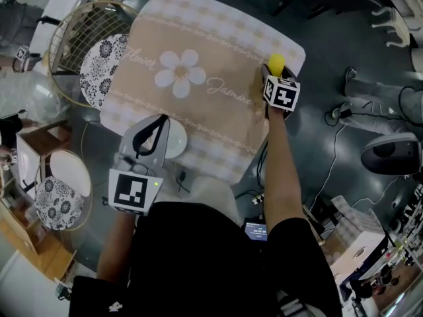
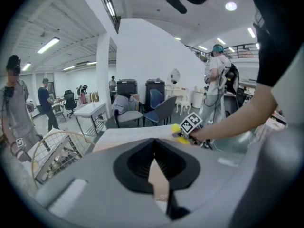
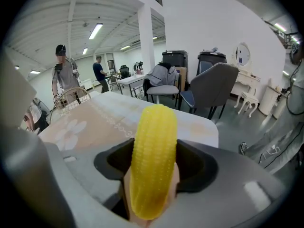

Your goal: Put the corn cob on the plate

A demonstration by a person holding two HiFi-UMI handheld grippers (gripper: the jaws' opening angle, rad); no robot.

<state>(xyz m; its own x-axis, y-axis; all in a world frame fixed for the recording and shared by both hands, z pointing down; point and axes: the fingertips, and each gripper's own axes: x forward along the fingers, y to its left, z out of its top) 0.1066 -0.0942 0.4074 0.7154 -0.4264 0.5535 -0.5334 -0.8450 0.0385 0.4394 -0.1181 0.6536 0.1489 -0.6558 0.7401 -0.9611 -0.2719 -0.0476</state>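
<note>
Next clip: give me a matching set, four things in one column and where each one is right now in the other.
Things:
1. corn cob
2. plate
3. left gripper
4. daisy print

Places:
A. middle of the tablecloth
B. held between the fingers of the right gripper
C. holding nothing, above the plate
D. white, at the tablecloth's near edge

Pairs: 1-B, 2-D, 3-C, 4-A

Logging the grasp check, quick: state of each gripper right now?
Left gripper: closed, nothing in it.
Right gripper: closed on the corn.
</note>
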